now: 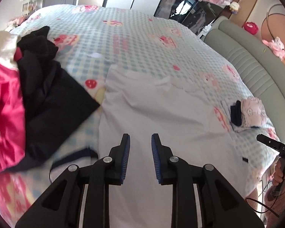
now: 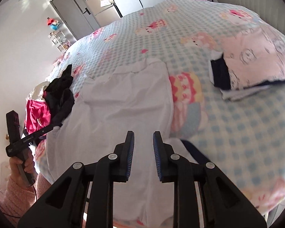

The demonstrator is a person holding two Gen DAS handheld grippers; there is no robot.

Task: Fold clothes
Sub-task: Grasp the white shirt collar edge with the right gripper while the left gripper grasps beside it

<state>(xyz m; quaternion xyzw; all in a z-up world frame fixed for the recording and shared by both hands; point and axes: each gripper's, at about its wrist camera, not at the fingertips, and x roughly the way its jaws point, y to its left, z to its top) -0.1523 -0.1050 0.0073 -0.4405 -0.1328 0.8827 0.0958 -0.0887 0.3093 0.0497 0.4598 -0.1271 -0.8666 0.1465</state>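
White garment [image 1: 152, 102] lay spread flat on the checked cartoon-print bedspread [image 1: 134, 38], reaching from mid-bed to the near edge, lightly creased, far hem a little rumpled. Hung over its near part: left gripper [image 1: 140, 142], jaws parted with only white cloth showing in the gap, blue pads pressing on nothing. Likewise right gripper [image 2: 143, 140], jaws apart, empty, above the same garment's near right portion [image 2: 127, 102]. Seen at the left of the right wrist view, the other gripper's handle in a hand [image 2: 24, 163] with a fluffy pink sleeve [image 2: 19, 193]. Heaped to the left of the garment: black clothes [image 1: 53, 95] overlapping a bright pink piece [image 1: 5, 104], with a cream item [image 1: 1, 45] at the far side of the heap. Set to the right, well apart from the garment: a folded stack [image 2: 256, 64], pale pink print on top, dark navy beneath. Along the far right, a padded grey headboard [image 1: 252, 66]
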